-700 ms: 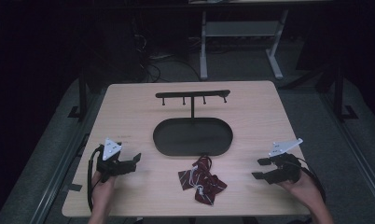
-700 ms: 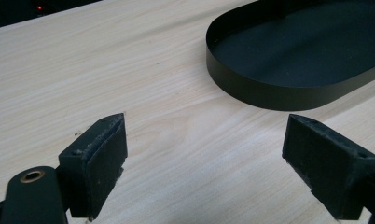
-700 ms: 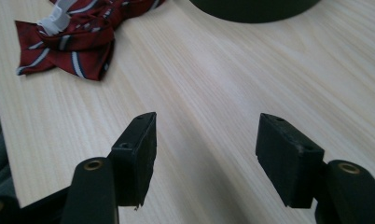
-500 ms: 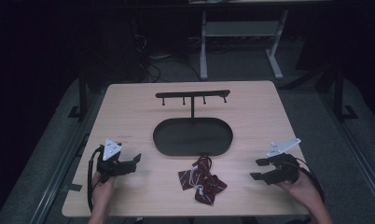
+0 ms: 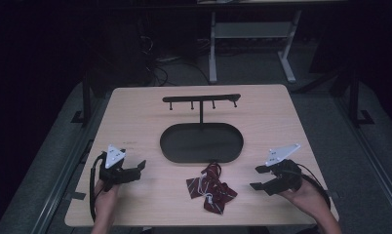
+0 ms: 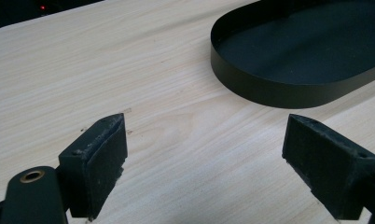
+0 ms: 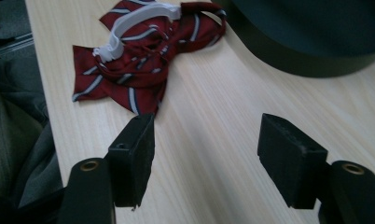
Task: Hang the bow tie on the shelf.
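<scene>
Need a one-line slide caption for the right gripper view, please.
Open right gripper pointed at a red striped bow tie with a white clip, lying on the wooden table beside the black oval tray.

Bare table (image 5: pixel 135 122) runs along the left and right of the frame. The oval black tray (image 5: pixel 202 143) blocks the centre, its wall rising from the wood, and the hook stand (image 5: pixel 202 101) stands above it. At lower centre, the striped bow tie (image 5: pixel 211 187) lies between the 2 grippers.
</scene>
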Motion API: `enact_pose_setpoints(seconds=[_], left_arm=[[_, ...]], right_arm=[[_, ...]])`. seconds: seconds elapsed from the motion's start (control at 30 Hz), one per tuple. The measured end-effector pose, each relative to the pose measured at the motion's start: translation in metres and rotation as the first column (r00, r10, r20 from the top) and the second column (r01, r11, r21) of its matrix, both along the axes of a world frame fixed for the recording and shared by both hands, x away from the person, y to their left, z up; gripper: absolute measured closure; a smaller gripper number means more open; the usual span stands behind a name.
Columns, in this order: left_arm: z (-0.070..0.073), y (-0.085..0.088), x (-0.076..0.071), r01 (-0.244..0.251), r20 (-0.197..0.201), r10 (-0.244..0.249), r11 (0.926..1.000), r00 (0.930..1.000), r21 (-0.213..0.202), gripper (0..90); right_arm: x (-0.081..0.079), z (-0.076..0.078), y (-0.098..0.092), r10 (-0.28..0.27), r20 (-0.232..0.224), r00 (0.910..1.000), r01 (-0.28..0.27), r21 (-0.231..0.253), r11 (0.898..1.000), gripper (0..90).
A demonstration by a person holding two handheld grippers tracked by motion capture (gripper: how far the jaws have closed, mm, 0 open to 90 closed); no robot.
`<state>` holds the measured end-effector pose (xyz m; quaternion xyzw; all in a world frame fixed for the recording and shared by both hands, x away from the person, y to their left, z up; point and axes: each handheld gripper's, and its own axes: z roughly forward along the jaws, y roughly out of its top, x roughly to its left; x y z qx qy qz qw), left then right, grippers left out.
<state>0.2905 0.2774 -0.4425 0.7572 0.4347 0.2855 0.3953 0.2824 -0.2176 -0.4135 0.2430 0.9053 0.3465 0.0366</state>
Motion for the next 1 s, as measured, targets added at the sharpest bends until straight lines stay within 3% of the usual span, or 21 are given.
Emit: enact_pose_setpoints(seconds=[0.17,0.43,1.0], left_arm=[[0.0,0.0,0.0,0.001,0.001,-0.001,1.0,1.0,-0.002,13.6],[0.001,-0.001,0.0,0.005,0.002,-0.005,0.9999,1.0,0.01,13.6],[0.002,-0.001,-0.001,0.006,0.011,-0.006,0.9999,0.9999,0.009,13.5]], right_arm=[[0.001,0.003,0.014,0.03,-0.019,0.9994,-0.03,-0.001,1.0,34.3],[0.004,0.007,0.037,0.118,-0.005,0.993,-0.118,-0.019,0.993,37.1],[0.011,0.018,0.077,0.206,0.01,0.9784,-0.206,-0.04,0.978,36.8]])
